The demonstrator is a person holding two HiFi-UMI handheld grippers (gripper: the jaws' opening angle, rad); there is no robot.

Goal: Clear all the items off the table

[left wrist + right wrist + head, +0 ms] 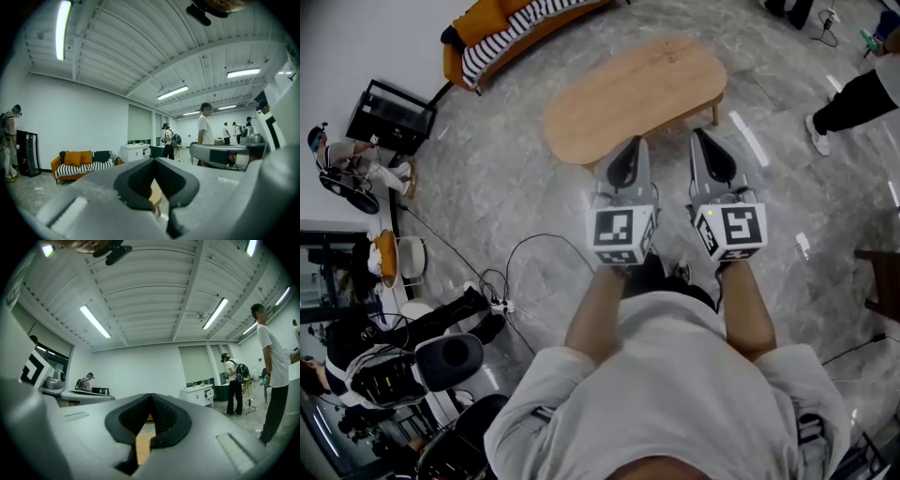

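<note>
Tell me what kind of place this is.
Probably a big open workroom staged as a lounge: a wooden coffee table, an orange sofa, strip lights overhead, and other people wearing backpacks.

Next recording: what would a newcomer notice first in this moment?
Two grey grippers, left gripper and right gripper, held side by side with jaws shut and empty, aim at an oval wooden table whose top looks bare. At the head view's upper left stands an orange sofa with a striped throw.

Ahead of you an oval light-wood coffee table stands on the grey marbled floor, with an orange sofa with a black-and-white striped throw beyond it. Around you are plain white walls, long ceiling tube lights and a low white cabinet.
</note>
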